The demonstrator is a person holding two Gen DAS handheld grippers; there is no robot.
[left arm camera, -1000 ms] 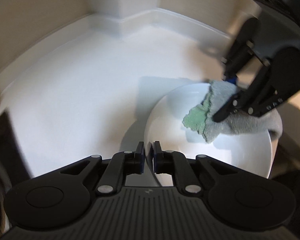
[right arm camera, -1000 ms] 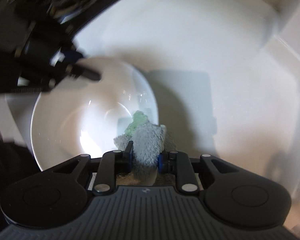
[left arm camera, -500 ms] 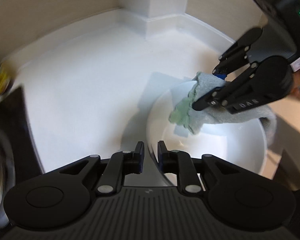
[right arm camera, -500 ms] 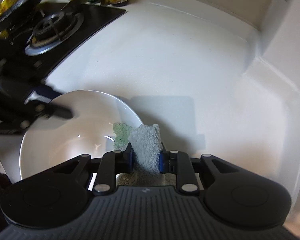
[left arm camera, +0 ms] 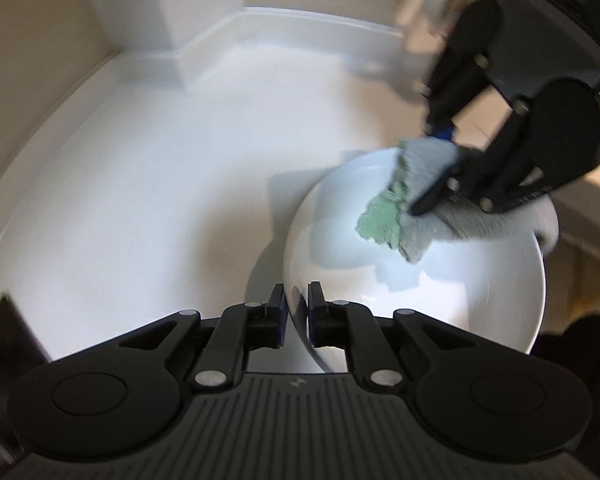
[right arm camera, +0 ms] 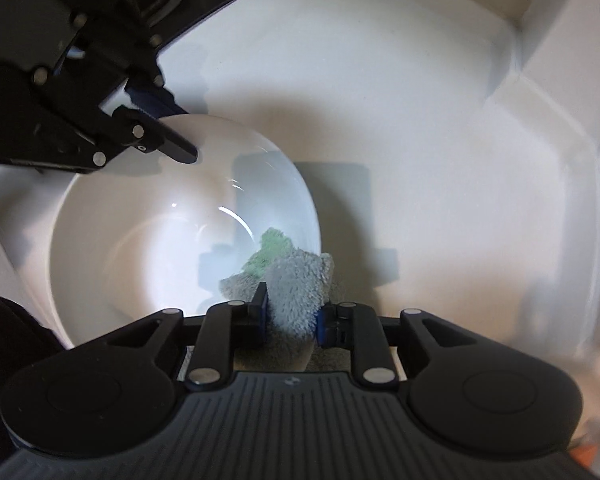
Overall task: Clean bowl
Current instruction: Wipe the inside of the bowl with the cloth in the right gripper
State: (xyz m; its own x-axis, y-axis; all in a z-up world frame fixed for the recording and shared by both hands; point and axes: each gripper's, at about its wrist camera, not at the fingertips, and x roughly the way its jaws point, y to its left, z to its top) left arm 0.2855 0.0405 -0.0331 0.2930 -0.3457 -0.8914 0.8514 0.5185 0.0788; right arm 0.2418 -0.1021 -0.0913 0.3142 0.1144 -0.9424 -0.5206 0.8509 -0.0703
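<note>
A white bowl rests on the white counter. My left gripper straddles its near rim, one finger inside and one outside; its jaws are closing and the pads pinch the rim. From the right wrist view the left gripper sits on the bowl's far left rim. My right gripper is shut on a grey and green cloth. The cloth hangs over the rim and touches the bowl's inner wall.
The white counter runs to a raised back edge and a square wall corner. A black hob lies behind the left gripper. A dark sleeve shows at the lower left.
The left jaws widened around the rim half a second ago and have narrowed onto it again. The right gripper has shifted the cloth along the bowl's inner wall.
</note>
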